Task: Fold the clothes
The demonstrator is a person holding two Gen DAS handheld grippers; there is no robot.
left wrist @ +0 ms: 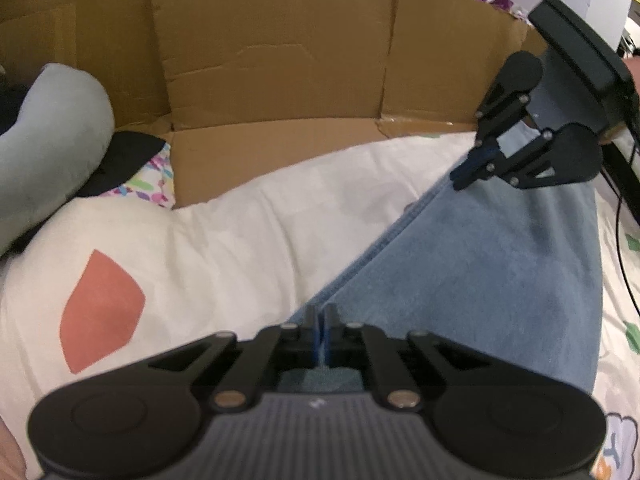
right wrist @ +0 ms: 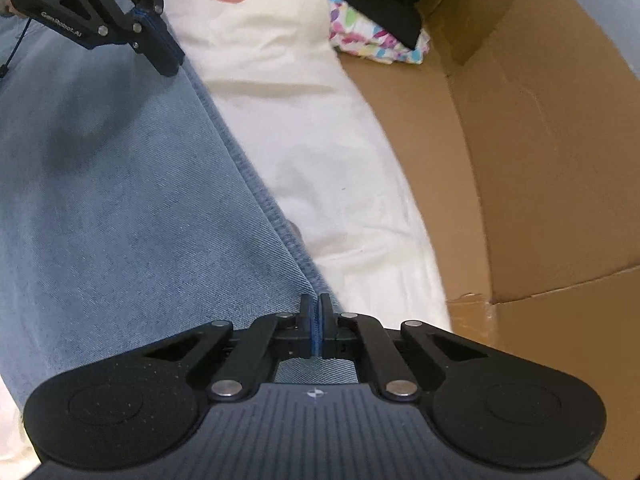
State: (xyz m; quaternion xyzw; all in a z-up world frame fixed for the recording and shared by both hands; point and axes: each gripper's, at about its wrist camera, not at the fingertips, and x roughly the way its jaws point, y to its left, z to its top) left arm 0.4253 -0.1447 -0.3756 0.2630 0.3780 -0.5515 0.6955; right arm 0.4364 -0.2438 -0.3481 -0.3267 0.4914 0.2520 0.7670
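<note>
So the bed sheet (left wrist: pixel 224 216), white with a red leaf print, fills most of both views. Brown cardboard (left wrist: pixel 276 68) stands as a wall along its far side: top of the left wrist frame, right side of the right wrist frame.

The jeans (left wrist: pixel 472 264) lie flat on the sheet as one long blue panel. In the left wrist view they take the lower right and centre, long axis running diagonally from bottom centre to upper right. In the right wrist view it's the same panel down the left half, with the seamed edge running from upper left to bottom centre.

Both claws sit on that one seamed edge, at opposite ends. Left gripper (left wrist: pixel 319 322): jaws together, clamped on the denim edge, blue cloth showing between the pads at bottom centre of its own frame. Right gripper (right wrist: pixel 315 312): jaws together, also pinching the edge. Each claw shows in the other's view, upper right and upper left, tips down at the hem line.

My read: the held edge is the long side, so the fold likely goes across the panel, away from the cardboard. Neither hand is nearer; they share the edge.

Room: bare sheet between edge and cardboard is a narrow strip. A grey pillow (left wrist: pixel 52 136) and a colourful printed cloth (left wrist: pixel 156 180) sit at left of the left wrist frame, well apart from the denim. A black cable (left wrist: pixel 624 248) hangs at the far right, near the panel's other side; could snag.
</note>
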